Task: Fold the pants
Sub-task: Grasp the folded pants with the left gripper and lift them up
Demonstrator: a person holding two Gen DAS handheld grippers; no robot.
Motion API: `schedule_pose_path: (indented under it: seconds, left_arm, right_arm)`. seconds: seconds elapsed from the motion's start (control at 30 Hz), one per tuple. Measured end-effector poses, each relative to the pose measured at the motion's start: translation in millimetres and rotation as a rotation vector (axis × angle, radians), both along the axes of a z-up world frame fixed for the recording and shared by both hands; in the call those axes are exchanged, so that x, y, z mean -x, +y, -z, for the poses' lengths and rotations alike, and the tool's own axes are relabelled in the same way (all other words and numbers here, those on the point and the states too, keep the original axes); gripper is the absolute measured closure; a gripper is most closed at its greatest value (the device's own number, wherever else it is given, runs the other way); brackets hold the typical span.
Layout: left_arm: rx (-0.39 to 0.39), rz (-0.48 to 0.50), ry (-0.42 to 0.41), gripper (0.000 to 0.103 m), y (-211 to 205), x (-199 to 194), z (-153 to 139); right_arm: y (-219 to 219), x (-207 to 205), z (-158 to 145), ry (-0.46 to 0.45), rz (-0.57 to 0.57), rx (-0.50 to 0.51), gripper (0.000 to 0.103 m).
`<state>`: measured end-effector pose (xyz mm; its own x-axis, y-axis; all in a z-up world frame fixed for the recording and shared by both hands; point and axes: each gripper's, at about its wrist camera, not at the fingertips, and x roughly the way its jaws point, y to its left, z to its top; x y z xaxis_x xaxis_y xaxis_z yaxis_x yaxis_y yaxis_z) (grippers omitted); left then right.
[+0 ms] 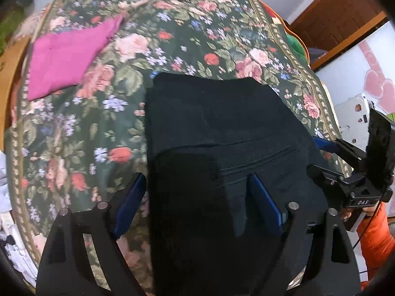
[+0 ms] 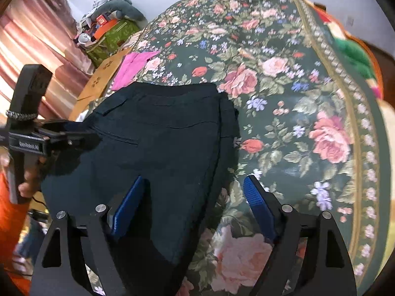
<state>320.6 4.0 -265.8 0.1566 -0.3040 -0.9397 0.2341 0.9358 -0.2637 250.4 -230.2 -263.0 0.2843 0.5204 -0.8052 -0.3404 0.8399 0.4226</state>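
Note:
The black pants (image 1: 217, 128) lie folded on a floral bedspread (image 1: 172, 37), back pocket up. My left gripper (image 1: 197, 197) is open above their near left edge, its fingers astride that edge. In the right wrist view the pants (image 2: 160, 133) lie left of centre. My right gripper (image 2: 192, 197) is open above their near right edge, one finger over the cloth, the other over the bedspread (image 2: 296, 98). Neither gripper holds cloth. The right gripper also shows at the right of the left wrist view (image 1: 328, 148), and the left gripper at the left of the right wrist view (image 2: 69, 133).
A folded magenta garment (image 1: 66, 56) lies at the far left of the bed, also in the right wrist view (image 2: 133, 69). A cardboard box (image 2: 103, 74) and piled clutter (image 2: 108, 24) stand beyond the bed's left side. Green and red cushions (image 2: 353, 51) lie at the far right.

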Motion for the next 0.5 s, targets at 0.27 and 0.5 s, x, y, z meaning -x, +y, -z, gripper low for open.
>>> schedule_pose_path:
  seconds: [0.27, 0.5]
  left_arm:
    - [0.013, 0.038, 0.058, 0.012, -13.8, -16.0, 13.0]
    - [0.083, 0.021, 0.066, 0.022, -4.5, -24.3, 17.4]
  right_arm:
    - [6.8, -19.9, 21.4, 0.134, -0.043, -0.145, 0.022]
    - [20.2, -28.7, 22.0, 0.166, -0.088, -0.165, 0.045]
